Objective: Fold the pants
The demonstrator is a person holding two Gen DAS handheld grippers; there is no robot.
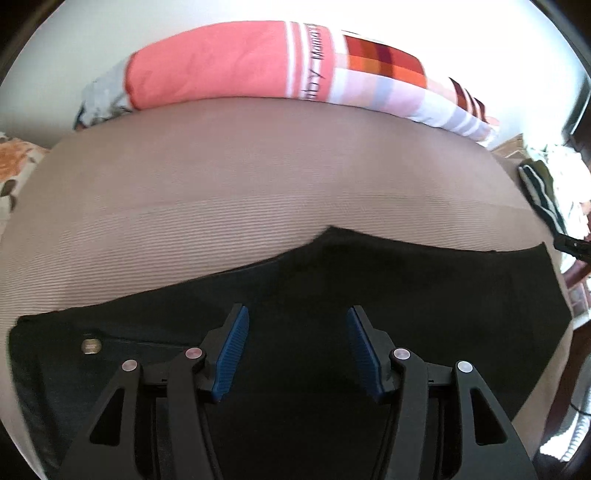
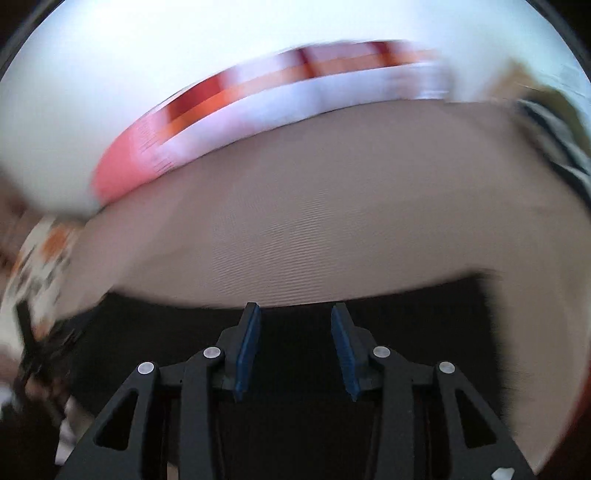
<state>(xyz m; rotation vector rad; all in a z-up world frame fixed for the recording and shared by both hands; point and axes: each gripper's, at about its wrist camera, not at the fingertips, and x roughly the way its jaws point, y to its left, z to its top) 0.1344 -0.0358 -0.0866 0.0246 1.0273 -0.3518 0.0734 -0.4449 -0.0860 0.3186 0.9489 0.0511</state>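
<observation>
Ribbed beige bedcover (image 1: 258, 177) spreads wide, with black pants (image 1: 406, 280) lying flat along its near edge; a coral and plaid pillow (image 1: 236, 66) sits at the far side against a white wall (image 1: 461, 29); left gripper (image 1: 297, 317) and right gripper (image 2: 295, 314) hang over the pants, jaws apart, holding nothing.

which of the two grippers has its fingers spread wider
The left gripper: the gap between its blue fingers is clearly wider than the right gripper's. Both hang open above the black pants, gripping nothing.
</observation>
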